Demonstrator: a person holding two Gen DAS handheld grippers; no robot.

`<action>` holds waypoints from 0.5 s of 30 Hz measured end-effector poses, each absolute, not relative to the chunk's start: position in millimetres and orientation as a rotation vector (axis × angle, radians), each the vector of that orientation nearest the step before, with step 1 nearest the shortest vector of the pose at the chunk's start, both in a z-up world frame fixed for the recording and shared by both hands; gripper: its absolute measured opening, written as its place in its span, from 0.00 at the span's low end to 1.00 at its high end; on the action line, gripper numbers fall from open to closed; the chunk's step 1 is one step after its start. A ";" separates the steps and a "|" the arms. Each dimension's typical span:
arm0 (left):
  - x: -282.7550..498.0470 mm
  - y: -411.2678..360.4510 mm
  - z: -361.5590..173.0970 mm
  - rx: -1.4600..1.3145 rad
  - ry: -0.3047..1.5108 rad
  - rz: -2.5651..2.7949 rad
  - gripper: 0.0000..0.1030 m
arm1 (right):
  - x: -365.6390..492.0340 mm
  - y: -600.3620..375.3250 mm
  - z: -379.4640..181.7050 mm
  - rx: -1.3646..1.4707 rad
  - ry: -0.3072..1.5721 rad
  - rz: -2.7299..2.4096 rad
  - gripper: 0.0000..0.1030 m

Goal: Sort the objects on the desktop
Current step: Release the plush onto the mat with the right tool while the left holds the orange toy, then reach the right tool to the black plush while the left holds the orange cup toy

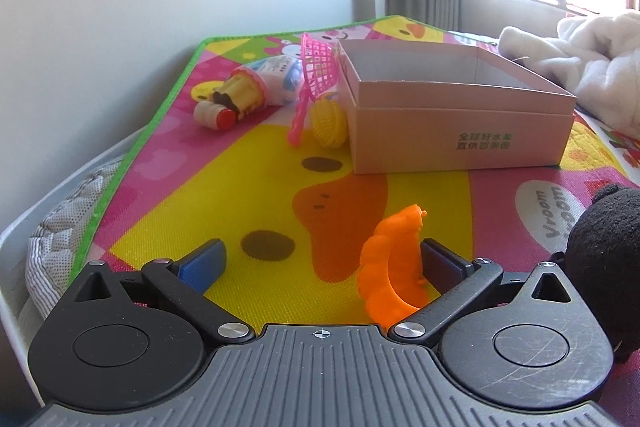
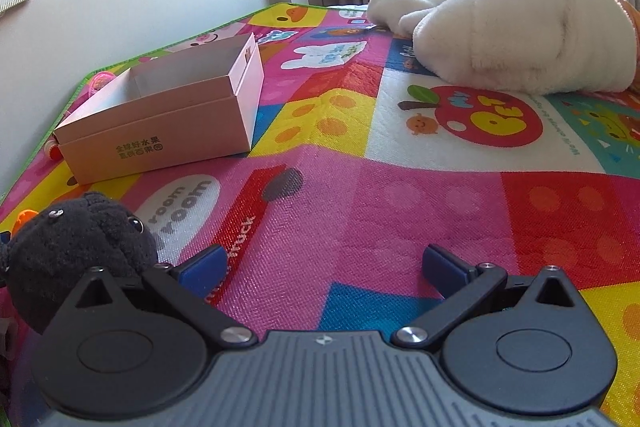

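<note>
Play mat [image 2: 360,195]: multicoloured cartoon print with a green border, covering the whole work surface beside a pale wall.

White plush blanket [image 2: 512,27]: heaped at the far side of the mat, below the window.

Cardboard box [image 1: 460,115]: pinkish, open-topped, seated in its own lid, green printed characters on the near face; interior looks bare as far as it shows. It stands on the mat, mid-distance in both views.

Black plush toy [image 2: 76,251]: lies on the mat between the two grippers, just beside the right gripper's left finger.

Left gripper [image 1: 322,263]: jaws spread wide, low over the mat, gripping nothing.

Right gripper [image 2: 324,267]: jaws likewise apart, nothing between them but bare mat.

Orange ridged plastic toy [image 1: 390,267]: a curved piece standing on edge on the mat, inside the left gripper's span, against its right finger [image 1: 440,261].

Pink plastic net scoop [image 1: 316,75]: leaning on the box's left wall.

Printed tube-shaped toy [image 1: 276,79]: lying left of the scoop.

Yellow ridged shell-like toy [image 1: 328,121]: touching the box's near left corner.

Small white cylinder with red end [image 1: 214,115]: near the tube.
</note>
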State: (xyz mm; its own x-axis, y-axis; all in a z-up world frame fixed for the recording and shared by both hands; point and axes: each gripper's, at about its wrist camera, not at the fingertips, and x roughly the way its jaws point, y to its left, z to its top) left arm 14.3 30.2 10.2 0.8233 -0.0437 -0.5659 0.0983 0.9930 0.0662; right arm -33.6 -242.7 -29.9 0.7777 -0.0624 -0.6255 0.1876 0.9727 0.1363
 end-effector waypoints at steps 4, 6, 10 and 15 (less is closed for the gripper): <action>14.4 29.2 10.3 0.101 0.598 -0.072 1.00 | -31.9 -243.5 -28.7 0.196 0.681 -0.133 1.00; 14.3 29.6 10.5 0.098 0.599 -0.072 1.00 | -30.1 -244.3 -27.7 0.190 0.695 -0.128 1.00; 12.9 29.8 10.8 0.097 0.597 -0.067 1.00 | -24.7 -239.7 -27.0 0.149 0.726 -0.133 1.00; 7.8 28.9 14.9 0.118 0.633 -0.061 1.00 | -25.6 -242.8 -24.7 0.154 0.729 -0.118 1.00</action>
